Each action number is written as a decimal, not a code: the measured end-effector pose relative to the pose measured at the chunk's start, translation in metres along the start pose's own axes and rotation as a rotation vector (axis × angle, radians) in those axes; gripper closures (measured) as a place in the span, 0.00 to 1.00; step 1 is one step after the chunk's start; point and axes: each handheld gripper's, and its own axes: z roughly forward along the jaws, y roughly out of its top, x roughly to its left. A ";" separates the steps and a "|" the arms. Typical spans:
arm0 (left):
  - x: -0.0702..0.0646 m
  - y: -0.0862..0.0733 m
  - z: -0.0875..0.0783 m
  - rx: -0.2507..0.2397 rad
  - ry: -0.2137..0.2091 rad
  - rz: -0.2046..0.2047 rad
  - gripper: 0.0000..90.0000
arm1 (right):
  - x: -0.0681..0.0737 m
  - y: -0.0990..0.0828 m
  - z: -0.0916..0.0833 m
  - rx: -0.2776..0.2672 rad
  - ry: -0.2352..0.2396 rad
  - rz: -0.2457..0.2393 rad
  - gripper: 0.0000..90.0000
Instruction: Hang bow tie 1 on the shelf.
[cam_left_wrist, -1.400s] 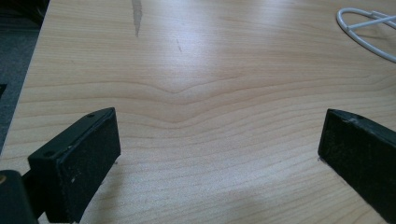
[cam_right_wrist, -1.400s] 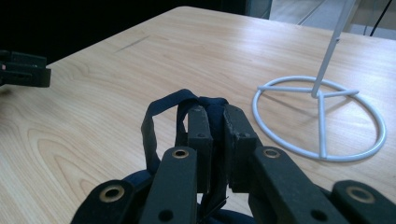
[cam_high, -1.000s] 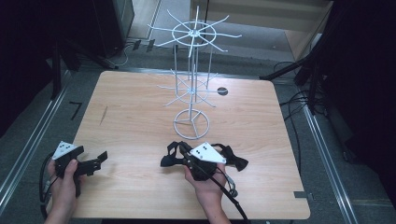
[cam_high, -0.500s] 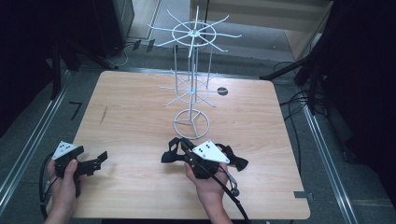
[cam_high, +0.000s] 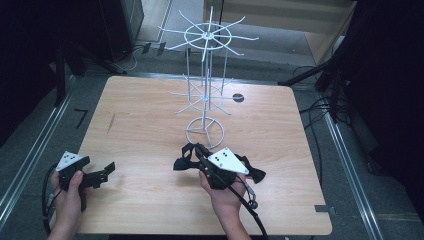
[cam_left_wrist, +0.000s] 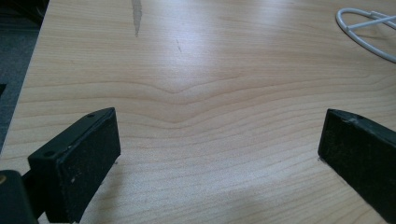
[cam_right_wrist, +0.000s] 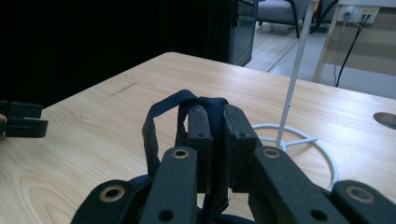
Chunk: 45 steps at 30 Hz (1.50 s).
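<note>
High view looks down over the table (cam_high: 150, 125); both tool views sit low, sharing the stand's ring base (cam_high: 205, 131).

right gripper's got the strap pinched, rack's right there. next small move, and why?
Probably lift the right gripper, shut on the dark strap, toward the white wire rack: its arms are bare, the strap's loop stands free, and the left gripper rests open.

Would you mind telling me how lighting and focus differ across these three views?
High view: evenly lit table, dark surroundings. Left gripper view: sharp wood grain, soft glare at the top. Right gripper view: strap and rack fairly clear, black area at upper left.
</note>
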 end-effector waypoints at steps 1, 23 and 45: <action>0.000 0.000 0.000 0.000 0.000 0.000 0.00 | 0.000 0.001 0.000 -0.004 0.001 -0.003 0.93; 0.000 0.000 0.000 0.001 -0.002 0.000 0.00 | -0.006 0.022 -0.009 -0.058 -0.022 -0.007 0.94; 0.000 0.000 0.000 0.001 -0.001 0.002 0.00 | -0.009 0.038 -0.016 -0.105 -0.040 -0.011 0.94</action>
